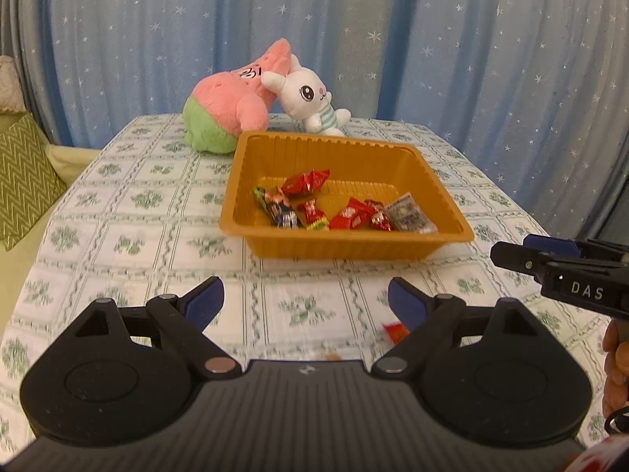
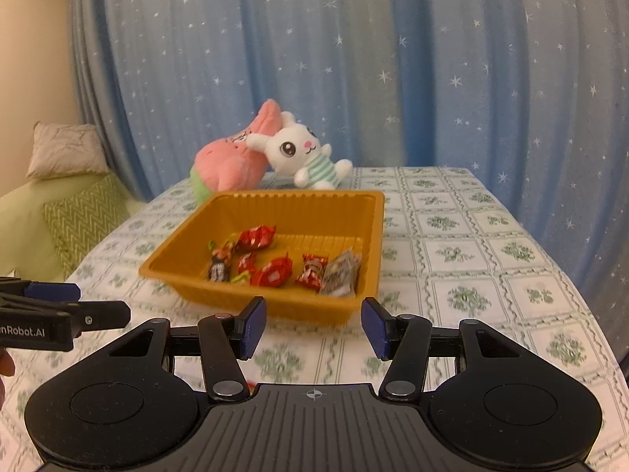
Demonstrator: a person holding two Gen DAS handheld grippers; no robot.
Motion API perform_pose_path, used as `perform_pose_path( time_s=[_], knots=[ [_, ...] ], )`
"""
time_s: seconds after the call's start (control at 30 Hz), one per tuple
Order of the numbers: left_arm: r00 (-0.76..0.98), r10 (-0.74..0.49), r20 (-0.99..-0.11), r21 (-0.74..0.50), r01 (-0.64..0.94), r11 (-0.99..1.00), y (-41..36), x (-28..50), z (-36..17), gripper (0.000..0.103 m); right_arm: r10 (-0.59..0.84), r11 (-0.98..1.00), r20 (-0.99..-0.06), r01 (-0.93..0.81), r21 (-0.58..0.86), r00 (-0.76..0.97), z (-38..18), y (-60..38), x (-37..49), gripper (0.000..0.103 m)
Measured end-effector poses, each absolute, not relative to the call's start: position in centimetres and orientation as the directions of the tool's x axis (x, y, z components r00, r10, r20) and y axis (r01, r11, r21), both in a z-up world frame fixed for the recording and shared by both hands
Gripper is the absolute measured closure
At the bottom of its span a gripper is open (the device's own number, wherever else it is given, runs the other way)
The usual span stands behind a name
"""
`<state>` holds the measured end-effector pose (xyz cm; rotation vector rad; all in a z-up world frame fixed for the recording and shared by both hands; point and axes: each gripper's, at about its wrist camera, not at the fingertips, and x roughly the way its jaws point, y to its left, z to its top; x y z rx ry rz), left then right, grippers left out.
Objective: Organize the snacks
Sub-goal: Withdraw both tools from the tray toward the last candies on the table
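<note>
Snacks: seven or so wrapped sweets (image 1: pixel 334 206) lie loose on the floor of the orange tray (image 1: pixel 448 232), centre of the left wrist frame; in the right wrist frame they sit just above the fingers, mostly red wrappers with one pale packet (image 2: pixel 340 273) at the right.
Stray piece: a red wrapper (image 1: pixel 395 330) lies on the tablecloth (image 1: pixel 118 204) outside the tray, lower right of centre, just beside the left gripper's right finger.
Left gripper (image 1: pixel 306 303): fingers spread wide, holding nothing, hovering short of the tray.
Right gripper (image 2: pixel 312 326): fingers apart, nothing between them, close to the tray's near wall.
Step in hand: likely gathering the last loose sweets into the tray.
Next move: probably lower the left gripper over the stray wrapper, close on it, carry it over the rim.
Hard to make out: the stray wrapper is blurred and partly covered by the finger; wrapper print is unreadable.
Beyond: a pink plush (image 1: pixel 232 106) and a white rabbit plush (image 1: pixel 310 98) lean together behind the tray, before a blue starred curtain (image 1: pixel 471 59).
</note>
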<state>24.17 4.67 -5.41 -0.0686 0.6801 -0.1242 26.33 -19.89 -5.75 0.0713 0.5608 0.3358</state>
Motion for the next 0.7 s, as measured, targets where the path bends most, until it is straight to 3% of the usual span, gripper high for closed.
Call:
perform_pose_path(
  time_s=[0.7],
  knots=[
    [0.738,-0.111,-0.666,-0.091,0.068,0.994,5.8,19.0,-7.8,0.014,0.427,0.862,-0.584,-0.507,0.031,0.690,-9.7,-17.0,20.2,0.049]
  ],
)
